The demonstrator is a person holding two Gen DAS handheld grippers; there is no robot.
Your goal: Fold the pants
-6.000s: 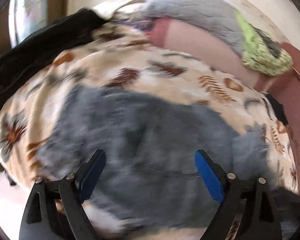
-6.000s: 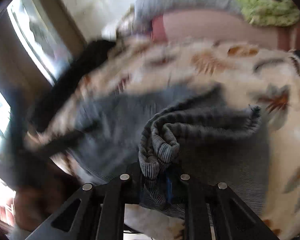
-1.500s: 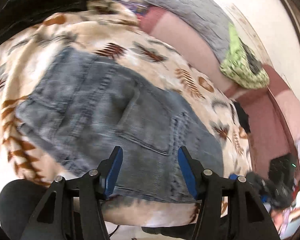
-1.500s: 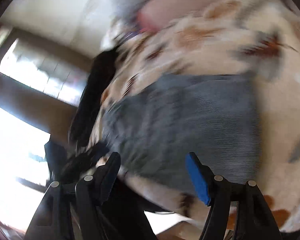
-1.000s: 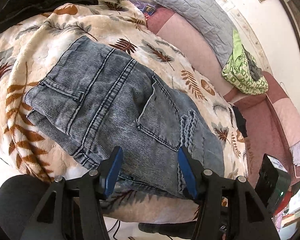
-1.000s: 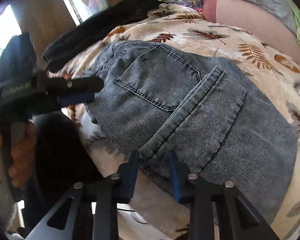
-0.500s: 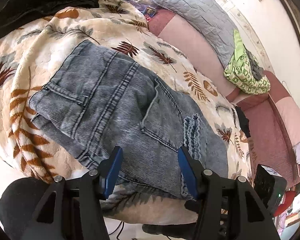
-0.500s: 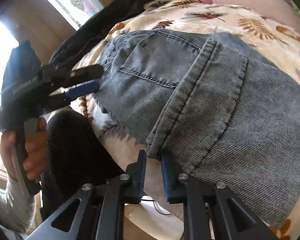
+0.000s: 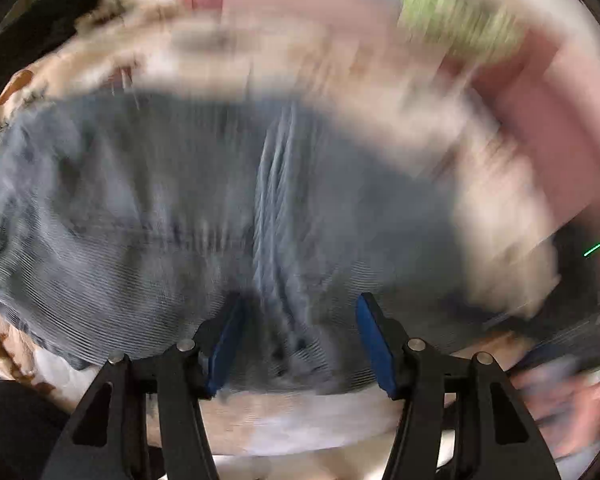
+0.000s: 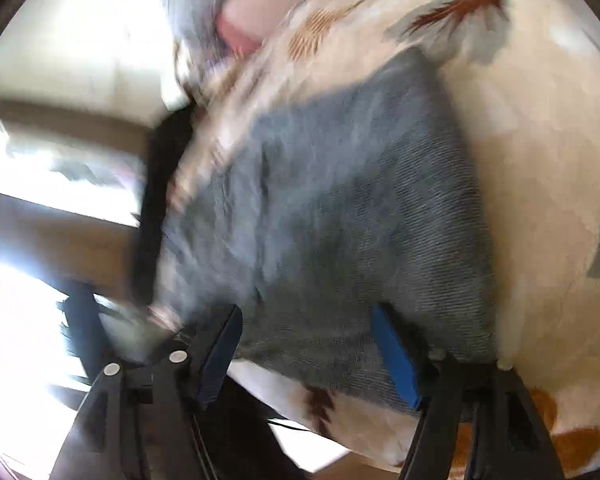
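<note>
The grey-blue pants point(image 9: 204, 208) lay folded into a broad, flat bundle on the leaf-patterned blanket point(image 9: 60, 80), reaching the blanket's near edge. Both views were smeared by motion, so seams and pockets could not be made out with confidence; a paler ridge of bunched fabric appeared to run from far to near through the middle of the bundle in the left wrist view.

The left gripper point(image 9: 296, 336) hung over the near edge of the pants with its blue-padded fingers point(image 9: 374, 344) spread apart, one on each side of that ridge, holding nothing. In the right wrist view the pants point(image 10: 360, 216) filled the centre, with bare blanket point(image 10: 540, 160) to their right and beyond them. The right gripper point(image 10: 308, 348) also stood with its fingers apart, straddling the near hem of the pants without clamping it; whether the pads touched the cloth could not be told.

Farther off, a dark garment point(image 9: 48, 16) lay at the far left of the blanket, and a pink cushion point(image 9: 284, 12) and a green cloth point(image 9: 452, 12) sat blurred at the far right.
</note>
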